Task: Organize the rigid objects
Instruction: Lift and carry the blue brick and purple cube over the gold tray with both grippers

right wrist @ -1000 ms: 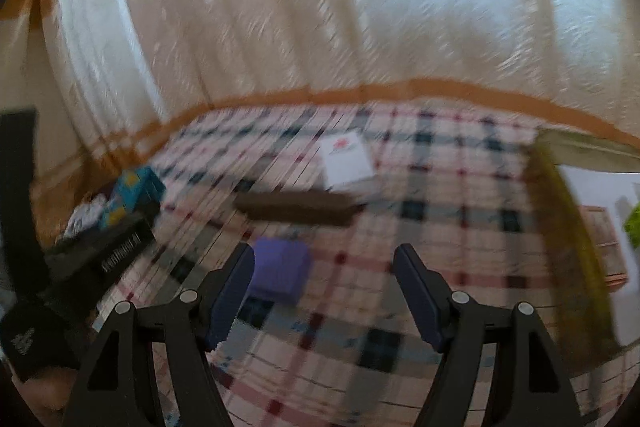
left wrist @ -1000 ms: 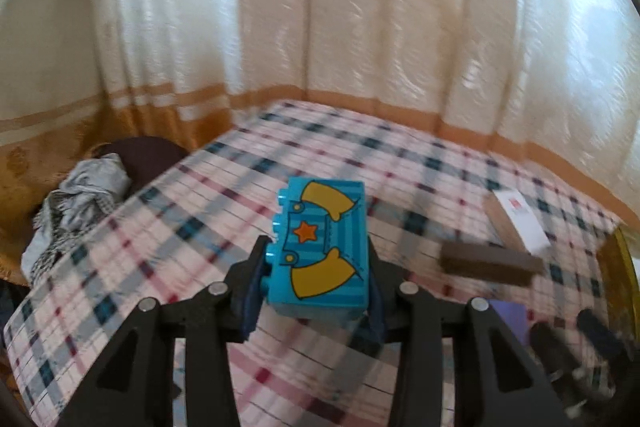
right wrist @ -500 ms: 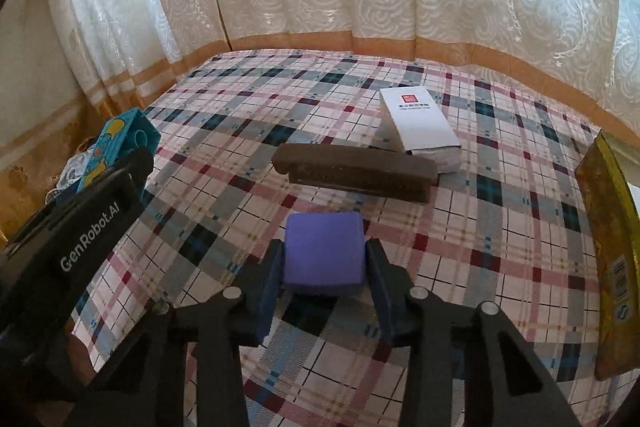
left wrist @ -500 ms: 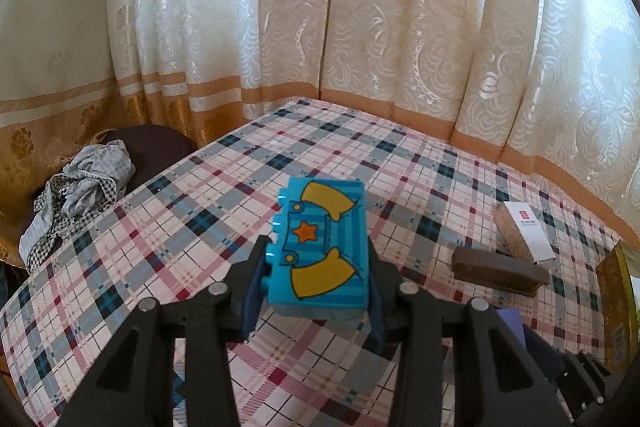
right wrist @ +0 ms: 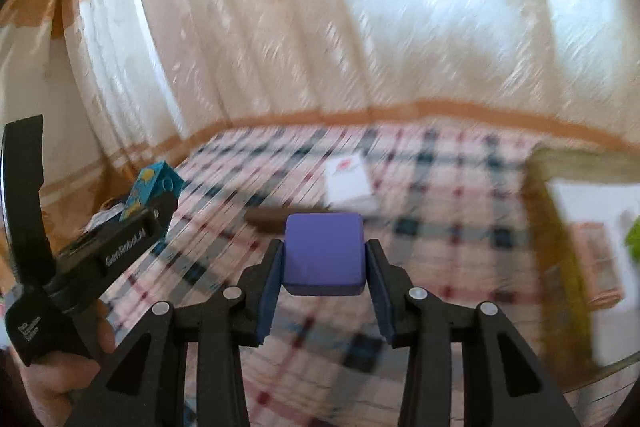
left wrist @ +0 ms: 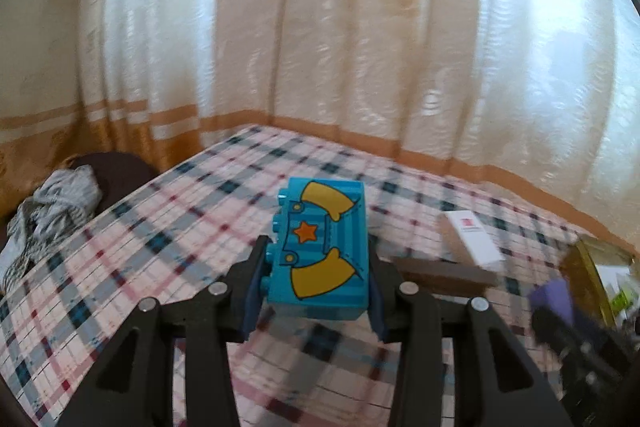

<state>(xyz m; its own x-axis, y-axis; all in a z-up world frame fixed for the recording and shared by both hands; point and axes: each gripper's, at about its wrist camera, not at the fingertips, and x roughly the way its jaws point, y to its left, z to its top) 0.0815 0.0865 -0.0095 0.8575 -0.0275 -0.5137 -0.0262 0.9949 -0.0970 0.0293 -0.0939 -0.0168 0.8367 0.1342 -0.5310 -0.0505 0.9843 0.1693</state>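
My left gripper (left wrist: pixel 318 263) is shut on a turquoise toy brick (left wrist: pixel 322 247) with yellow shapes and an orange star, held above the plaid cloth. My right gripper (right wrist: pixel 324 259) is shut on a purple block (right wrist: pixel 324 253), lifted off the cloth. In the right wrist view the left gripper (right wrist: pixel 154 205) shows at the left with the turquoise brick (right wrist: pixel 154 185) in it and a hand (right wrist: pixel 60 379) under it. The purple block (left wrist: pixel 554 297) appears blurred at the right of the left wrist view.
A brown bar (left wrist: pixel 444 273) and a white box (left wrist: pixel 472 241) lie on the plaid cloth (left wrist: pixel 180 227). A yellow-rimmed box (right wrist: pixel 556 247) stands at the right. Crumpled checked fabric (left wrist: pixel 52 203) lies at the left edge. Curtains hang behind.
My right gripper closed on the purple block and lifted it off the cloth. The left gripper kept the turquoise brick and shifted slightly; both views are blurred now.
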